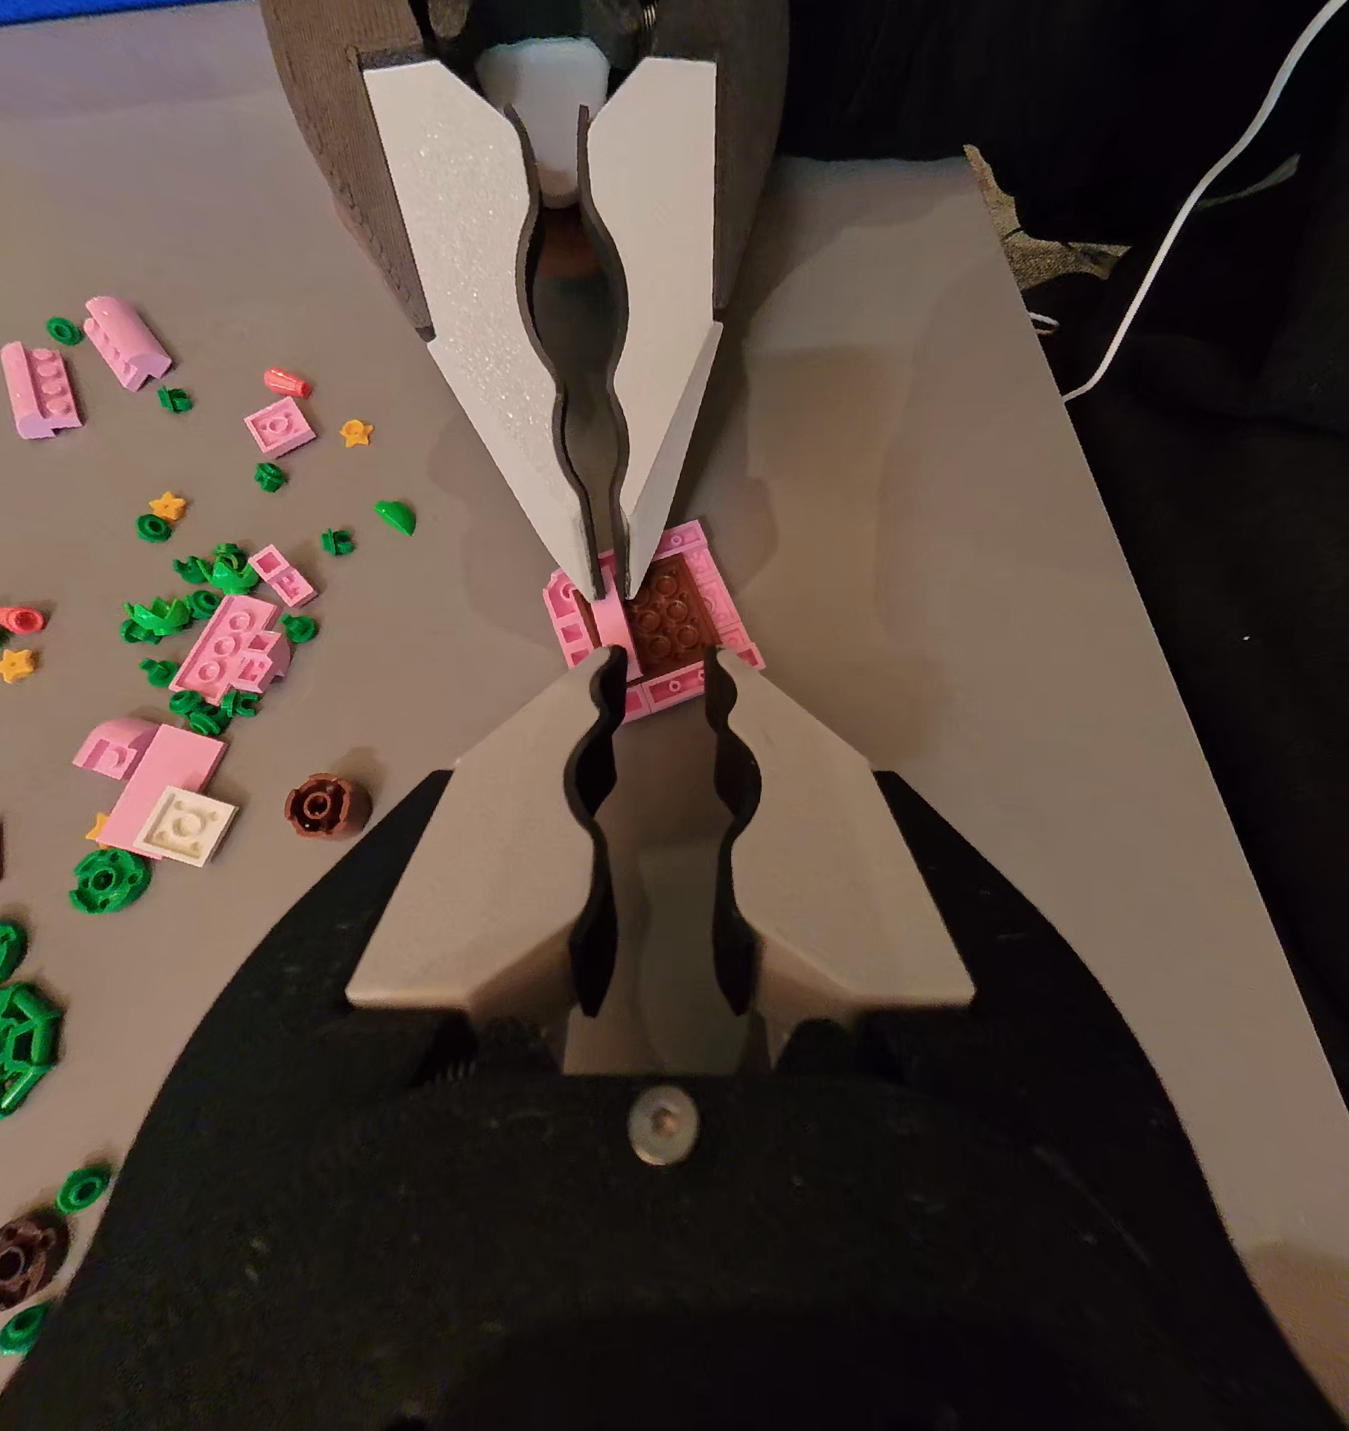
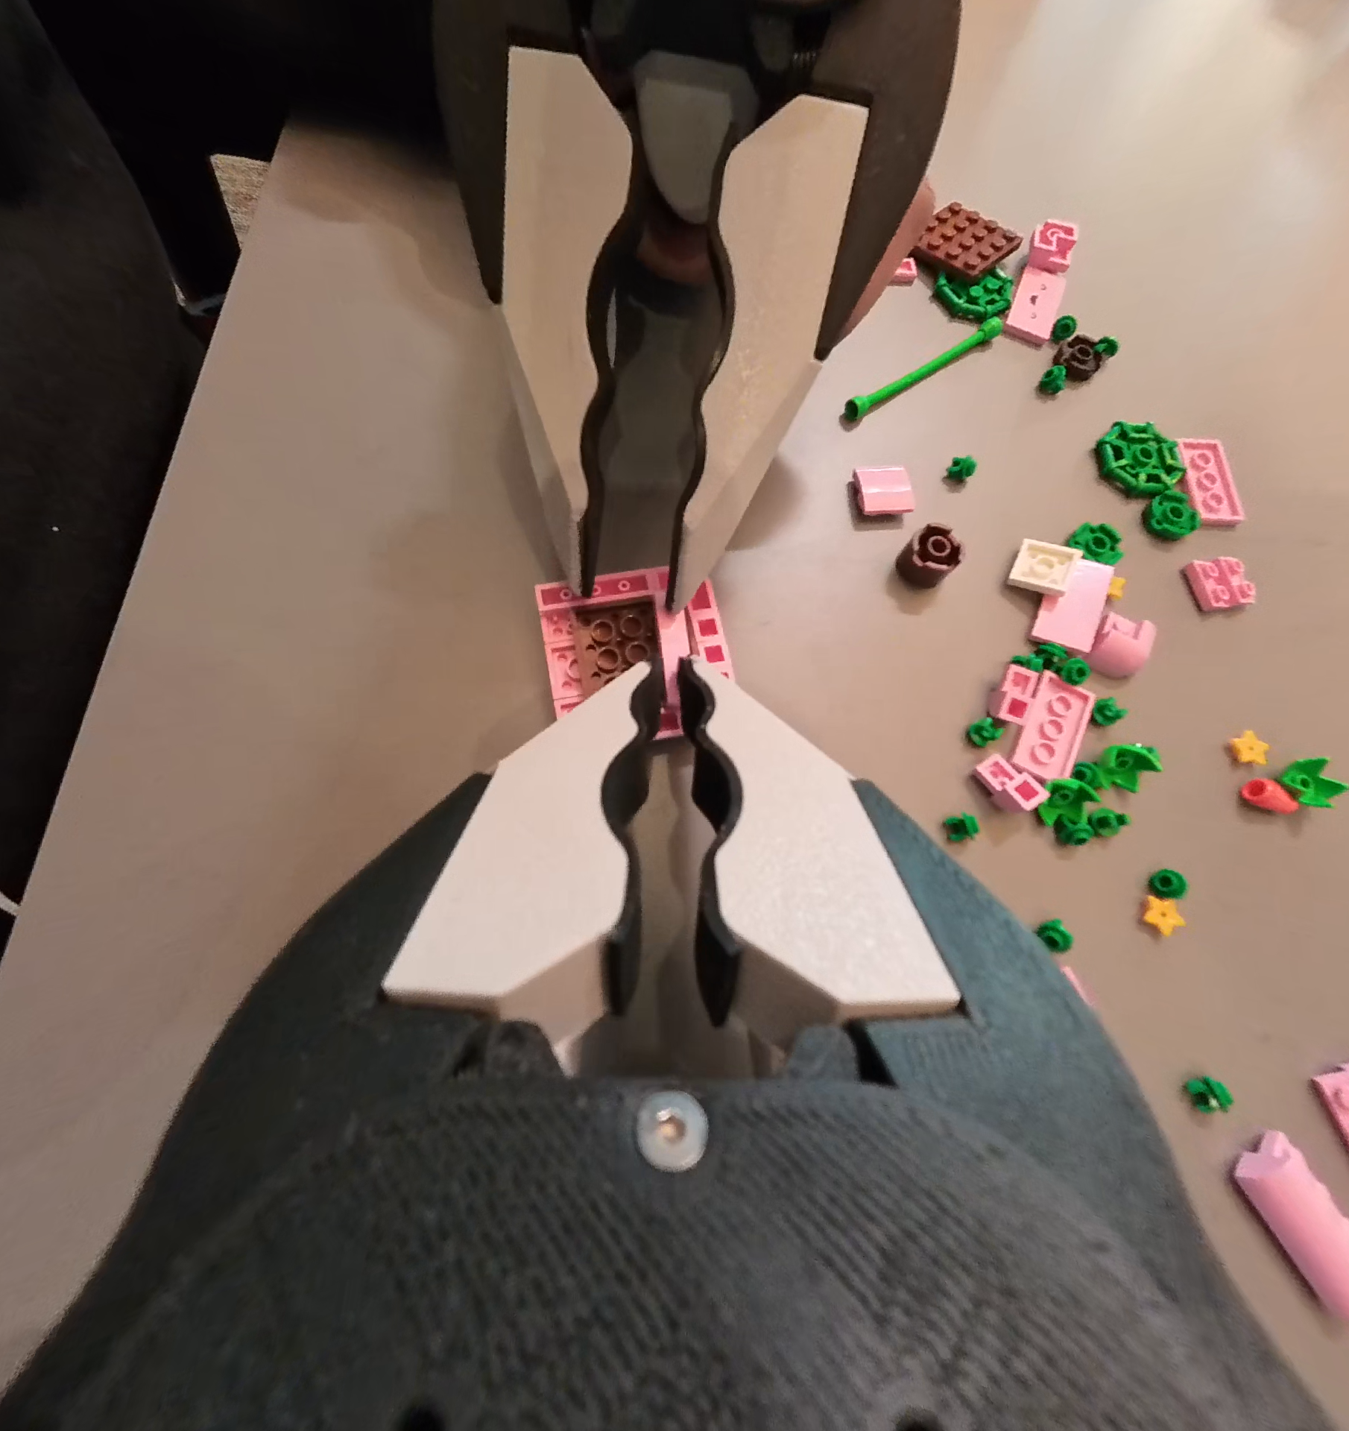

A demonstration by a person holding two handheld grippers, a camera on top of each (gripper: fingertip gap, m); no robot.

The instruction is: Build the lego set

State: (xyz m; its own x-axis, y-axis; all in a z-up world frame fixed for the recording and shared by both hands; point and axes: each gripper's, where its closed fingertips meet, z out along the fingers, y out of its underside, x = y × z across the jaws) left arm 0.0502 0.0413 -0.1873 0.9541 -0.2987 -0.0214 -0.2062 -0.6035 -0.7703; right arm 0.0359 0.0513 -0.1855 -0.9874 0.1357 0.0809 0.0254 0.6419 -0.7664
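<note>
Left wrist view has the left gripper (image 1: 660,658) low over the grey table (image 1: 927,542), fingers spread, one tip on each side of the front edge of the pink build (image 1: 675,689), nothing clamped between them. That build is a square pink frame with a brown studded plate (image 1: 667,619) set in its middle, sitting near the table's edge. Coming in from the opposite side, the right gripper (image 1: 611,596) has its fingers drawn close, pinching a narrow pink brick (image 1: 613,623) that stands along one side of the brown plate. Right wrist view confirms it: tips tight on that pink piece (image 2: 670,681), the other gripper's fingertips (image 2: 585,592) resting apart on the far rim. Loose parts lie scattered off to the side: green leaf pieces (image 1: 152,615), pink bricks (image 1: 222,646), a brown round brick (image 1: 327,805) and a white plate (image 1: 185,825).
</note>
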